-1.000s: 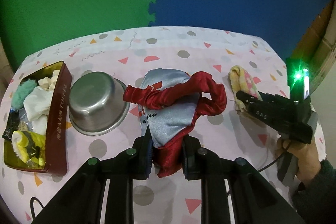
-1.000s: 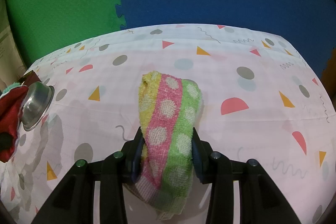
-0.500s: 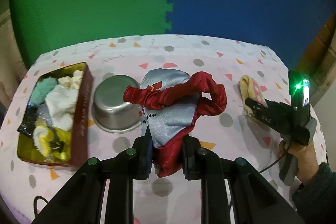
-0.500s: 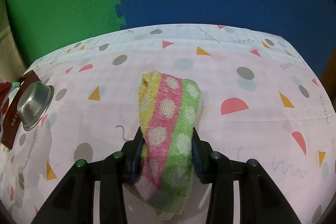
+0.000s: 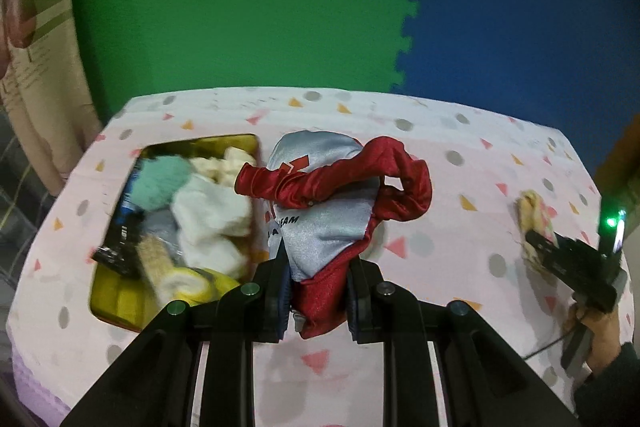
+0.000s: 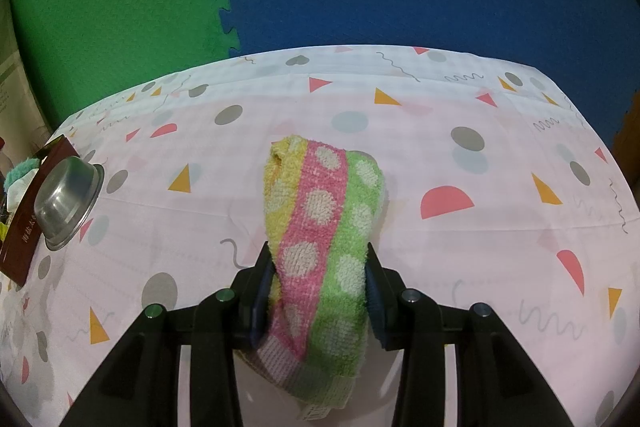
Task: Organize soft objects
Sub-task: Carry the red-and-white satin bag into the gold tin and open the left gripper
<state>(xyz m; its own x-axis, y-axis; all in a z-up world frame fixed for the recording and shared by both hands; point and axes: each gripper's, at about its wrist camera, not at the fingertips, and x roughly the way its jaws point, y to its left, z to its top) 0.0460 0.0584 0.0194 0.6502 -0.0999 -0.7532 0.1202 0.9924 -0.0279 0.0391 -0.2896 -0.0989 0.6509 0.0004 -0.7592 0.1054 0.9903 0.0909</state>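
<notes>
Two claws (image 5: 316, 291) (image 6: 318, 287), each clamping cloth.

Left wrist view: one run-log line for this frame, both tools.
left tool: shut on red-and-silver garment, lifted beside box of soft items | right tool: shut on striped polka-dot towel, on tablecloth

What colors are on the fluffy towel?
The towel has yellow, pink and green stripes with pale polka dots. The right wrist view shows it best.
</notes>
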